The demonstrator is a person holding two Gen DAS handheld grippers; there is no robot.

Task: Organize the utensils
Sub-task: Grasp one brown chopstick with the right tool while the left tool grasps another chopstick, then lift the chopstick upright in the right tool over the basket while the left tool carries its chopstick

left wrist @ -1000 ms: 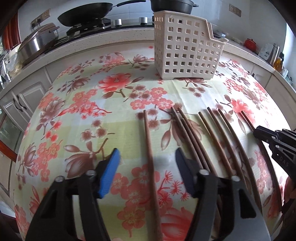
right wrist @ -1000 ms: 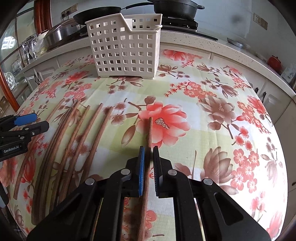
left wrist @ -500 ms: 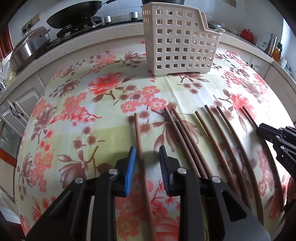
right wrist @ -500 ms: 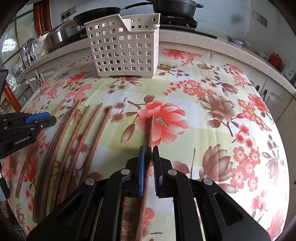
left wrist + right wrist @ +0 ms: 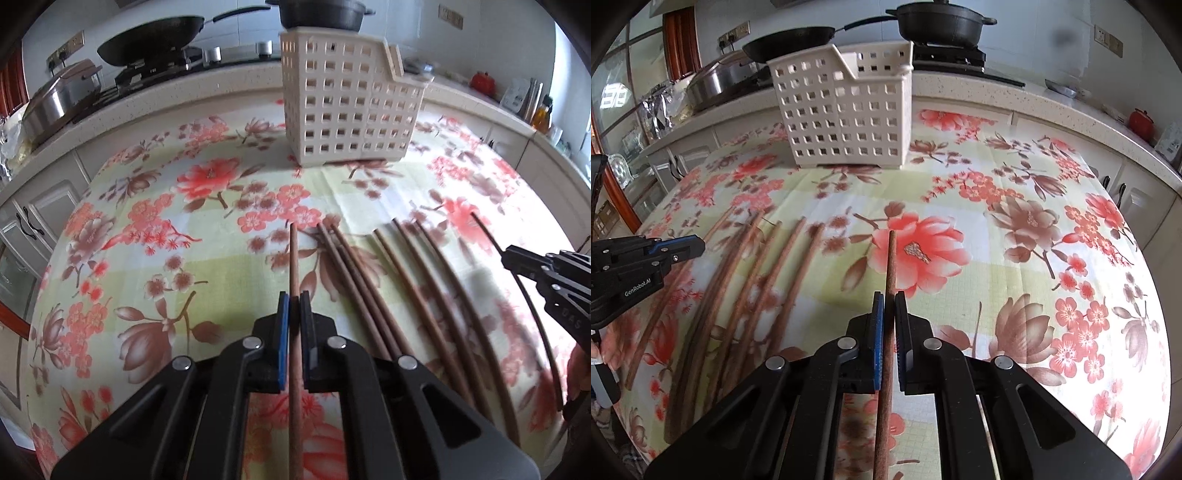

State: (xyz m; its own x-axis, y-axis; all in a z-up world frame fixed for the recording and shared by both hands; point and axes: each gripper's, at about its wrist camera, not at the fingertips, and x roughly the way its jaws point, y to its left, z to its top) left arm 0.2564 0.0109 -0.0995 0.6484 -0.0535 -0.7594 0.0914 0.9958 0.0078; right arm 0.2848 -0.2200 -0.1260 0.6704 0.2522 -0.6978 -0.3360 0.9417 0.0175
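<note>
Bare cloth (image 5: pixel 155 258) is seen from 9 to 12 o'clock of the left gripper (image 5: pixel 294 295); passage is open there. The basket (image 5: pixel 347 107) stands at 12 o'clock, well apart. Loose chopsticks (image 5: pixel 417 288) lie from 1 to 3 o'clock. In the right view, cloth at 1 to 4 o'clock is unobstructed.

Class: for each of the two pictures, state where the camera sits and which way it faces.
Left wrist: on the left gripper, looking down along its fingers over the flowered table; jaws shut on a chopstick.
Right wrist: on the right gripper, same slant; jaws shut on another chopstick.
Both show the basket, loose chopsticks, and each other's gripper.
</note>
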